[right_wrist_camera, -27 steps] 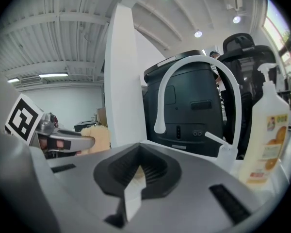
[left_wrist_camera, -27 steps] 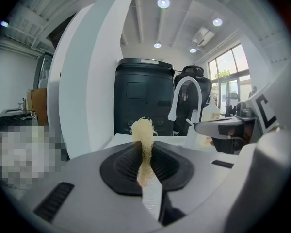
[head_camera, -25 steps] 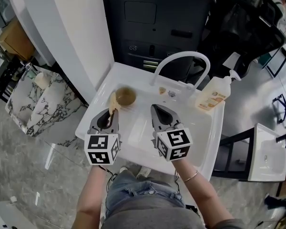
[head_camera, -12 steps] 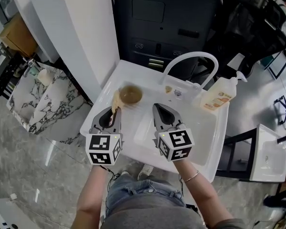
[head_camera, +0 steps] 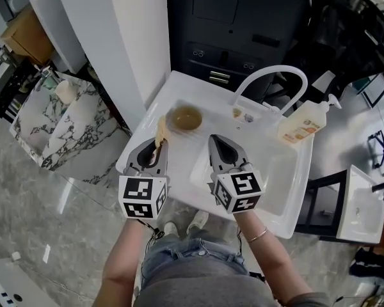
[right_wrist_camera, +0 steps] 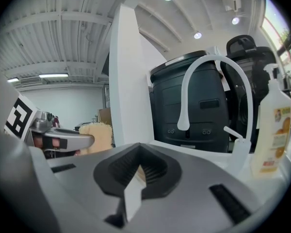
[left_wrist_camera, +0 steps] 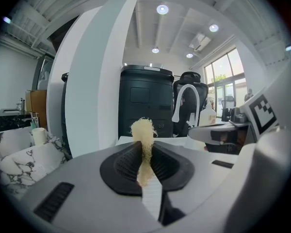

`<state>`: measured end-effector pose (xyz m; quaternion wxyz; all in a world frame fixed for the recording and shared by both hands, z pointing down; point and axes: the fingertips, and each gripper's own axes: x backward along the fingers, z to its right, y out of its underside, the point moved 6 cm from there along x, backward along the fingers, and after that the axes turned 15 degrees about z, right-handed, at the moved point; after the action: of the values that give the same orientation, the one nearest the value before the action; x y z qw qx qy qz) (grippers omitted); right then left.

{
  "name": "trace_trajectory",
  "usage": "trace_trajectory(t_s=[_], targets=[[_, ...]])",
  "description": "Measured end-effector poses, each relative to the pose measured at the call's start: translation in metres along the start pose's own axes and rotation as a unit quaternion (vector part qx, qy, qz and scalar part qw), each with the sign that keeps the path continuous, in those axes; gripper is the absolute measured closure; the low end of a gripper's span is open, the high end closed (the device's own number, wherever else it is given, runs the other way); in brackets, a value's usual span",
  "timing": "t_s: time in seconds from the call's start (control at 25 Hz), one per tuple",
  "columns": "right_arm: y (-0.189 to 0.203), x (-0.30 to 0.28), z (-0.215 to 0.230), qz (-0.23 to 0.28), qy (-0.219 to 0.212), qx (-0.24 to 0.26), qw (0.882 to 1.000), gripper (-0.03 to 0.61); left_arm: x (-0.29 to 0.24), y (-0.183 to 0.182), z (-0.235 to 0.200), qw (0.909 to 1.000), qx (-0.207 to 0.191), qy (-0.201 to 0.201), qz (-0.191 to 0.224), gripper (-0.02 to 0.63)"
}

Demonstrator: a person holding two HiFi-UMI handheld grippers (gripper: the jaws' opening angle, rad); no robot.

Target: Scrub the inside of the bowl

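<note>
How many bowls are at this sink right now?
1: the brown bowl sits at the sink's back left, just ahead of the left claw, which grips the tan scrubber. None appears hidden.

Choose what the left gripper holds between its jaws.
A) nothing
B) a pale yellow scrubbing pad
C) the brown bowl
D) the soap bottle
B: in the left gripper view, the left gripper has its jaws closed on the fibrous scrubbing pad, while the bowl sits on the sink, in no gripper.
</note>
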<state>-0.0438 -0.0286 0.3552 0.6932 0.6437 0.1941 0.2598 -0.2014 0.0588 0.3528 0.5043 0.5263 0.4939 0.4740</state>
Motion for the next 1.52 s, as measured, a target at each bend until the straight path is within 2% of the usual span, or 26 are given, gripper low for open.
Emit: trace_trajectory(t_s=[0.72, 1.0, 1.24, 1.52], targets=[[0.021, 0.023, -0.055, -0.018, 0.017, -0.011, 1.000, 0.569, 0.061, 0.013, -0.021, 0.9998, 0.018, 0.005, -0.002, 0.568], [0.032, 0.037, -0.079, -0.025, 0.022, -0.017, 0.999, 0.568, 0.092, 0.022, -0.029, 0.9999, 0.010, 0.011, -0.007, 0.568], [0.027, 0.047, -0.089, -0.016, 0.029, -0.020, 0.999, 0.569, 0.107, 0.021, -0.035, 0.9997, 0.014, 0.016, -0.010, 0.568], [0.009, 0.053, -0.088, 0.006, 0.039, 0.000, 0.999, 0.571, 0.105, 0.010, -0.037, 0.9997, 0.012, 0.018, 0.013, 0.568]])
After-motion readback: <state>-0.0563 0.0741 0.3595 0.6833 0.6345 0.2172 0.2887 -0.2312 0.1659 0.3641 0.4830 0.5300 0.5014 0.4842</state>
